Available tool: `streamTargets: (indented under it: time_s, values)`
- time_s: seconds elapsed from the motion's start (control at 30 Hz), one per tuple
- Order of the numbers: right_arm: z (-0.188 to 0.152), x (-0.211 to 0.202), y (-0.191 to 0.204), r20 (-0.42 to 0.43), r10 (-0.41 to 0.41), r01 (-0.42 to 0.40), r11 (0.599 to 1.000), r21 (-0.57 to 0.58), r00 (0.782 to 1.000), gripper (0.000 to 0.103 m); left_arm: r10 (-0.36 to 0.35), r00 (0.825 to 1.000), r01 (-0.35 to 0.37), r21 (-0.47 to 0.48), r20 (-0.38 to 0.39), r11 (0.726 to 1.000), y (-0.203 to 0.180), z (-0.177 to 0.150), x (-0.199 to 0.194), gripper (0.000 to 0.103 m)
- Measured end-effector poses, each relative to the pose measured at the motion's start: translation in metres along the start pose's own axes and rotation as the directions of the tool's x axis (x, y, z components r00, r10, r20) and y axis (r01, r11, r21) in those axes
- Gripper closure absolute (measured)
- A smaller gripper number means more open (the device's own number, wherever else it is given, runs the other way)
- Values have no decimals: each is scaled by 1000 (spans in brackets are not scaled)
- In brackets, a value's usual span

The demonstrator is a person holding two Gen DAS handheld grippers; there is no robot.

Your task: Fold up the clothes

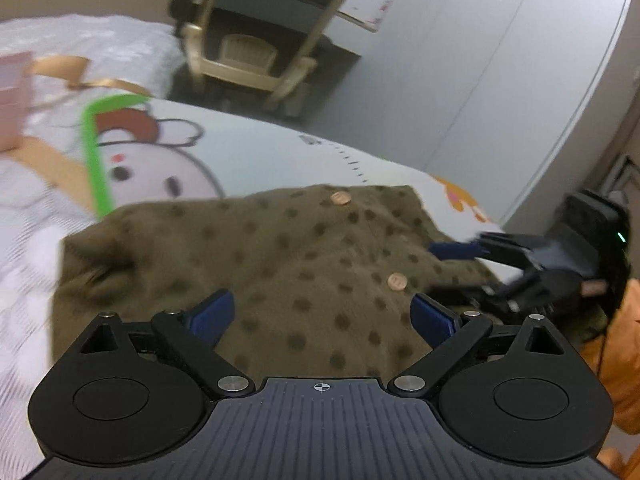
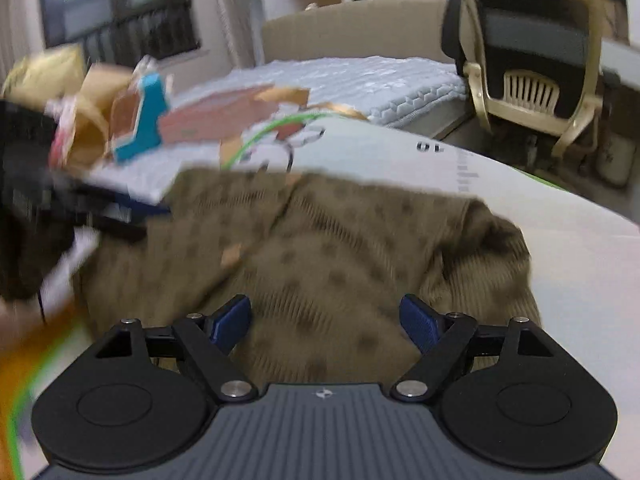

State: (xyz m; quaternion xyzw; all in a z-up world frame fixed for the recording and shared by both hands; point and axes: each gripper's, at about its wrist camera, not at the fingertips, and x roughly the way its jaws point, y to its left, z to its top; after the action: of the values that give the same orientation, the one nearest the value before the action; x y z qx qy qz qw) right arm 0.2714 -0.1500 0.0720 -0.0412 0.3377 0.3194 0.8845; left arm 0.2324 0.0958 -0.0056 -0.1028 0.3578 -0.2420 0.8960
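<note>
An olive-brown dotted cardigan [image 1: 304, 264] with copper buttons [image 1: 397, 281] lies bunched on a white cartoon-print mat [image 1: 256, 152]. My left gripper [image 1: 323, 314] hovers open just above its near edge, with nothing between the blue pads [image 1: 212, 314]. From the right, my right gripper [image 1: 456, 272] reaches over the garment's right edge, fingers apart. In the right wrist view the cardigan [image 2: 320, 248] fills the middle, and the right gripper [image 2: 326, 324] is open over it and holds nothing. The left gripper [image 2: 132, 220] shows blurred at the garment's left edge.
A beige plastic chair [image 1: 256, 60] stands beyond the mat. A bed with a white quilt [image 2: 360, 80] lies behind. Pink and blue cardboard boxes [image 2: 160, 120] are piled at the mat's far left. An orange sleeve [image 1: 616, 360] is at the right edge.
</note>
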Motion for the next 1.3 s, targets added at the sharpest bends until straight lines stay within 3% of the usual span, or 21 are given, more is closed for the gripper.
streamTargets:
  time_s: [0.13,0.37,0.4,0.5,0.6,0.83,1.03,1.2,1.3]
  values:
    - [-30,-28,15,-12,-42,41,997,-73,999,19,29,1000,-28,-19,7,999,-13,-19,-17,5]
    - [-29,-39,23,-4,-114,113,990,-90,994,12,6,996,0,-62,89,998,-30,-28,-33,3]
    - [-30,-36,24,-7,-123,122,988,-91,992,9,17,996,-11,-66,88,998,-30,-25,-26,3]
    - [-30,-26,27,-14,-152,150,984,-93,988,2,143,990,-142,-95,6,985,-27,-29,4,3]
    - [-31,-17,30,-22,-180,177,980,-96,983,0,185,983,-184,-51,19,982,-36,-41,4,3]
    - [-10,-39,64,97,-110,124,981,-148,989,0,201,979,-200,-24,25,980,-40,-49,0,2]
    - [-19,8,62,-21,-148,145,984,-98,989,0,205,978,-204,-18,33,979,-43,-54,-3,2]
    - [-21,3,68,-40,-169,167,985,-46,985,0,192,980,-191,-24,46,981,-41,-56,-5,1]
    - [-24,-2,66,-41,-137,134,989,-59,990,0,188,981,-187,-25,52,982,-40,-56,-5,0]
